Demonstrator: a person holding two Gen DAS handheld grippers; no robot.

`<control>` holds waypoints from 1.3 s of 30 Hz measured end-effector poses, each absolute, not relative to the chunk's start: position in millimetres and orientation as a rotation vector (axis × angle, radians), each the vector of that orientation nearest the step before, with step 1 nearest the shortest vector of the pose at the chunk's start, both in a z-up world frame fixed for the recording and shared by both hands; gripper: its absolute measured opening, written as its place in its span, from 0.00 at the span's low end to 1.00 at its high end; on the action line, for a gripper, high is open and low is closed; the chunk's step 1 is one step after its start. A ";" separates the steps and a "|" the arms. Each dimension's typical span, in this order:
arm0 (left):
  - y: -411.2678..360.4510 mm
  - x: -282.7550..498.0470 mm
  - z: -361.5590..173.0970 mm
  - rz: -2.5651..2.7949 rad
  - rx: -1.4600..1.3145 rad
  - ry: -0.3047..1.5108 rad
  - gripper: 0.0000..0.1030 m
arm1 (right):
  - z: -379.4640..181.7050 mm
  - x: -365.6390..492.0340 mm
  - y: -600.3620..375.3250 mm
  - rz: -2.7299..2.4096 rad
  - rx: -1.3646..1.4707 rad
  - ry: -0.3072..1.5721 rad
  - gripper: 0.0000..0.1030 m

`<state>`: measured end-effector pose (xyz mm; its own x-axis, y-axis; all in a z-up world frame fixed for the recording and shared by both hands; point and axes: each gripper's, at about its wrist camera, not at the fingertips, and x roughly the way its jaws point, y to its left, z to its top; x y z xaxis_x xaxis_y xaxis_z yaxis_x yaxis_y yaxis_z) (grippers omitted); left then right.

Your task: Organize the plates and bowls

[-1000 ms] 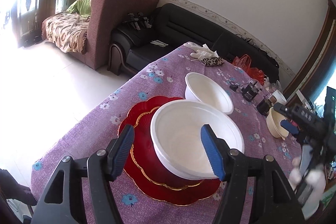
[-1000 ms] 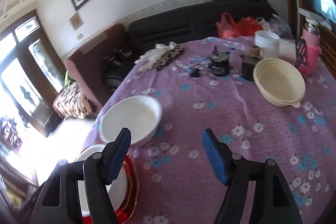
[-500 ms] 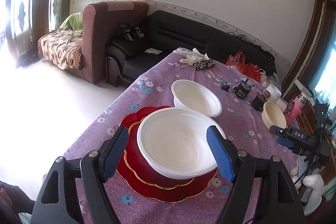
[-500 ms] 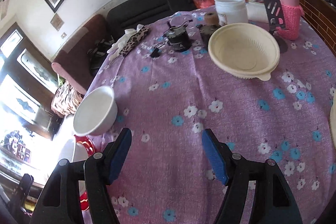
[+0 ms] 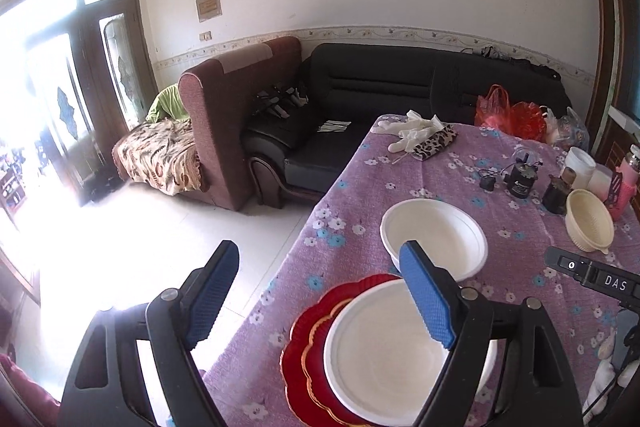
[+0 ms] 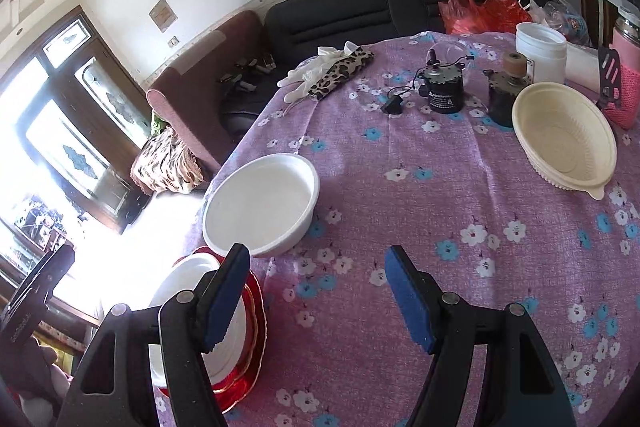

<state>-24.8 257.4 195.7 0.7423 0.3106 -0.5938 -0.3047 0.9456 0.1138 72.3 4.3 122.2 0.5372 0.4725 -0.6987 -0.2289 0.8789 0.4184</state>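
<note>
The table (image 6: 400, 307) under its purple flowered cloth carries everything: the red plates (image 5: 308, 339), two stacked by the look of their rims, with one large white bowl (image 5: 380, 355) set on them at about 6 o'clock in the left wrist view, one smaller white bowl (image 6: 264, 203) just beyond at 1 o'clock from the stack, and one cream bowl (image 6: 566, 137) well apart at 2 o'clock. The left gripper (image 5: 324, 299) has just been opening, its jaws wide and empty, nothing between them. The right gripper (image 6: 316, 295) hangs apart and empty too. I judge the next step is nesting the smaller white bowl: approach its rim squarely, pinch one wall, lift clear before crossing the stack.
</note>
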 end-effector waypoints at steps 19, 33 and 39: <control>287.4 150.4 130.7 0.106 -0.102 0.976 0.80 | 80.0 144.3 38.9 0.379 0.277 0.989 0.73; 276.6 206.3 60.1 0.038 -0.044 1.212 0.79 | 34.4 177.0 62.7 0.429 0.338 1.115 0.73; 265.4 207.6 50.9 -0.012 -0.006 1.254 0.28 | 29.8 182.5 71.8 0.454 0.336 1.137 0.50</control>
